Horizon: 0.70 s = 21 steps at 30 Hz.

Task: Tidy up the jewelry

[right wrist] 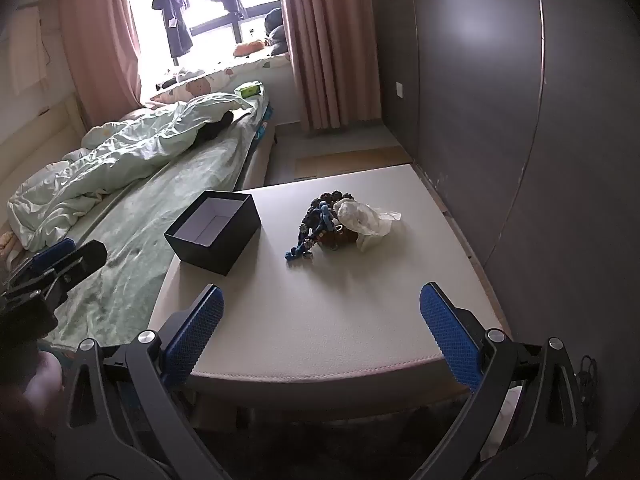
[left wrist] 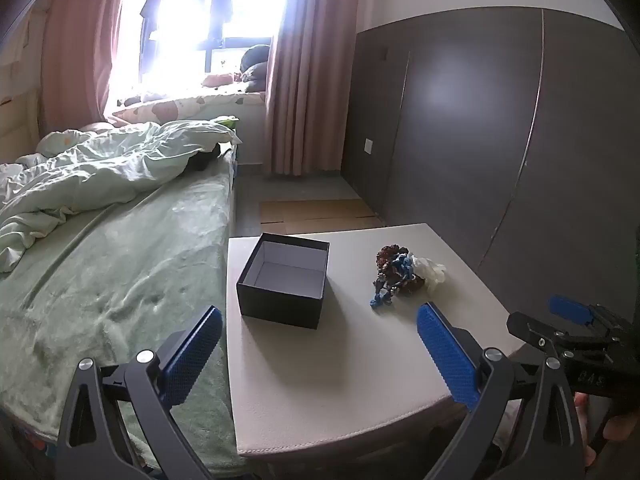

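A pile of jewelry [left wrist: 394, 276] with brown beads, blue cord and a white piece lies on the white table [left wrist: 340, 360]. It also shows in the right wrist view [right wrist: 328, 224]. An open, empty dark box [left wrist: 284, 278] stands to its left, also seen in the right wrist view [right wrist: 214, 232]. My left gripper [left wrist: 320, 356] is open and empty above the table's near edge, in front of the box. My right gripper [right wrist: 322, 336] is open and empty near the table's front edge, short of the pile. The right gripper also shows at the left view's right edge [left wrist: 576, 328].
A bed [left wrist: 112, 248] with a rumpled green quilt runs along the table's left side. A dark wardrobe wall [left wrist: 500, 128] stands close on the right. Pink curtains [left wrist: 304, 80] and a bright window lie beyond. The table [right wrist: 320, 300] ends at a stitched front edge.
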Available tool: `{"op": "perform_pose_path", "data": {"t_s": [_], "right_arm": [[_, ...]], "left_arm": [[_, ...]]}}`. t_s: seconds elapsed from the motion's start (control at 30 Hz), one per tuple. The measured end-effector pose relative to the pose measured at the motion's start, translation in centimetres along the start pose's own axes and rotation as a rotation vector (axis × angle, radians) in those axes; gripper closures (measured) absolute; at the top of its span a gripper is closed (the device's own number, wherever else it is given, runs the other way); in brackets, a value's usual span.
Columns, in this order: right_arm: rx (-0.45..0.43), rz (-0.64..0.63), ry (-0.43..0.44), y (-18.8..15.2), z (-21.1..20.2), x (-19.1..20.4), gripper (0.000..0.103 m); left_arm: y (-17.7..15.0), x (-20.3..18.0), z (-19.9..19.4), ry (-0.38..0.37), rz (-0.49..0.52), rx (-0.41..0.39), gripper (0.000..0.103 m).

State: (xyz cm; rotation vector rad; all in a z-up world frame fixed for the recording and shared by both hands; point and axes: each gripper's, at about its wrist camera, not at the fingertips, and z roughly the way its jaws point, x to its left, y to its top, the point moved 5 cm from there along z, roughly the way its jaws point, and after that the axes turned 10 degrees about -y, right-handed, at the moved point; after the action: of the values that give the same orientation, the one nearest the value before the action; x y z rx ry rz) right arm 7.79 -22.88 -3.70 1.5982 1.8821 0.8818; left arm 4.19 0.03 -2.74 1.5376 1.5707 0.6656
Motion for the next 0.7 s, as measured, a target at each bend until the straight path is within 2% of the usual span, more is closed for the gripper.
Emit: {"op": "perform_pose_path", "data": {"t_s": [0.7], "right_arm": [[-0.004,-0.003,-0.004,0.13,0.15,0.11,0.005]], "left_arm": [[0.08,-0.34,-0.46,-0.01,0.002,-0.011,0.008]]}}
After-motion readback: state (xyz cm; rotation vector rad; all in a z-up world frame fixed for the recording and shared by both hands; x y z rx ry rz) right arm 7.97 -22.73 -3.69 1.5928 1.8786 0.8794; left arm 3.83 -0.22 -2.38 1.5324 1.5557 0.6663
